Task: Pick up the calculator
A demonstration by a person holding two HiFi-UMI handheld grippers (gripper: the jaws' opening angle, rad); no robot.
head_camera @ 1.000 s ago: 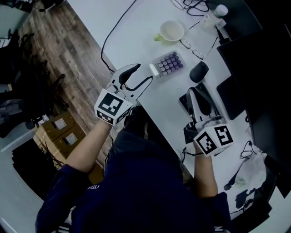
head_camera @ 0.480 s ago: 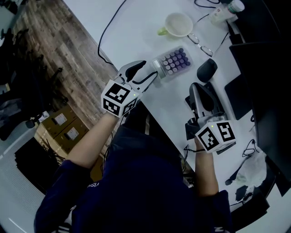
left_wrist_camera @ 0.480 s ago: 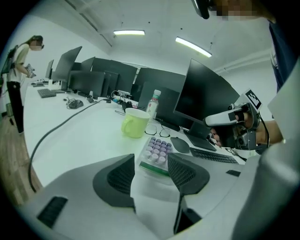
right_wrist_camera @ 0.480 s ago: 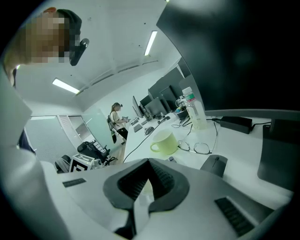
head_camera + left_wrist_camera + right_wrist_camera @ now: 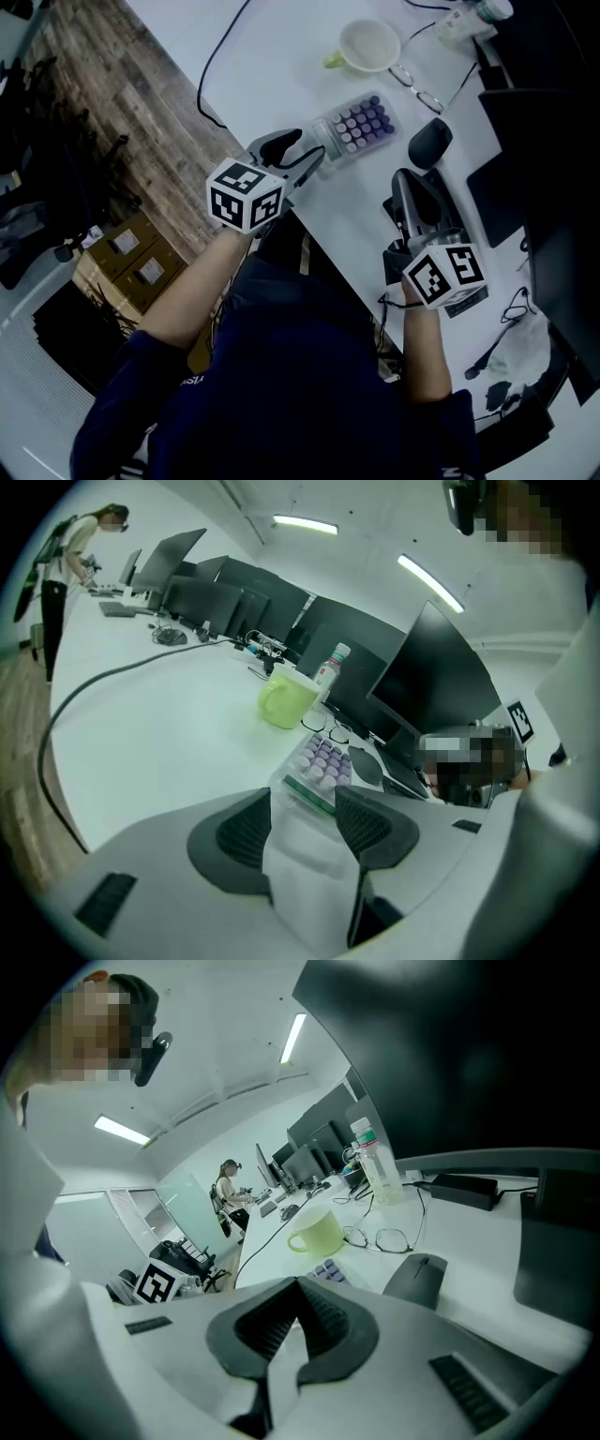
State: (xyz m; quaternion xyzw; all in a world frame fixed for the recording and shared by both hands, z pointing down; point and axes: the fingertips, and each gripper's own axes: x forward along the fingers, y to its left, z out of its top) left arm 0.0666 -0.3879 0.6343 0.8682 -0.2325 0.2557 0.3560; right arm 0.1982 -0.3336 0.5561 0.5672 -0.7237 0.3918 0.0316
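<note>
The calculator [image 5: 354, 131], pale with purple keys, lies flat on the white desk [image 5: 281, 75]. My left gripper [image 5: 305, 152] is open at the calculator's near end, its two fingers reaching either side of the display end. In the left gripper view the calculator [image 5: 321, 764] sits just past the open gripper [image 5: 306, 808], its near edge between the fingertips. My right gripper [image 5: 411, 195] rests on the desk to the right, shut with nothing in it. From there the calculator [image 5: 330, 1271] peeks over the closed jaws.
Just right of the calculator lies a dark mouse [image 5: 427, 143]. Behind it stand a pale green mug [image 5: 367, 45], glasses [image 5: 417, 89] and a bottle [image 5: 464, 23]. A black cable [image 5: 220, 66] crosses the desk at the left. Dark monitors [image 5: 534, 122] line the right side.
My left gripper has moved forward to the calculator's near end, so its open fingers now flank that end. The right gripper has stayed in place.
</note>
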